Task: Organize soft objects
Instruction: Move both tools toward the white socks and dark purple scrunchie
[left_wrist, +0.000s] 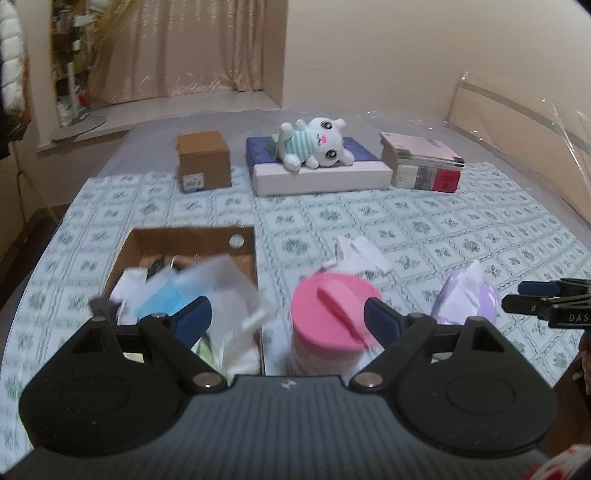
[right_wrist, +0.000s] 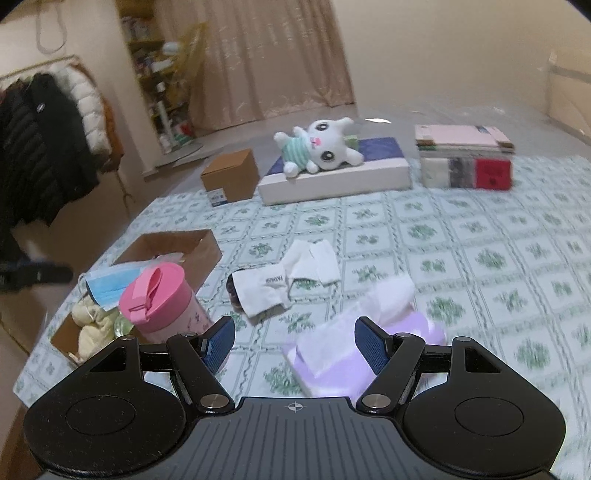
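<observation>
Left hand-held gripper (left_wrist: 287, 320): jaws spread wide, nothing between the pads, released. It hovers over the near edge of the table (left_wrist: 424, 229), between the open box (left_wrist: 192, 240) on its left and the pink cup (left_wrist: 334, 314) just ahead. The right pad overlaps the cup lid in this view; whether it touches I cannot tell — the frame is blurred there.

Right hand-held gripper (right_wrist: 294, 341): jaws apart, somewhat less wide, empty, released. The tissue pack (right_wrist: 354, 354) lies right under and between the fingers; no pad presses on it that I can see. In the left view this gripper's tips show at the right edge.

Edges and room: box sits at the table's near left corner, its left wall close to the table edge. Cup stands upright just beside the box's right wall. The middle and right of the patterned cloth are open — wide free lane toward the back row. Back row, left to right: small carton (right_wrist: 231, 175), flat white box (right_wrist: 351, 177) with the plush (right_wrist: 321, 147) on it, book stack (right_wrist: 465, 158).

Soft things:
- Mask (right_wrist: 107, 284), blue, draped over the box rim beside the cup; a cream cloth lump (right_wrist: 90, 321) lies inside the box.
- Glove (right_wrist: 291, 277), white, crumpled on the cloth between cup and tissue pack, long axis running from near left to far right.
- Tissue pack, lilac, long axis also near left to far right, a tissue sticking up from its top.
- Plush lies on its side, head toward the right.
</observation>
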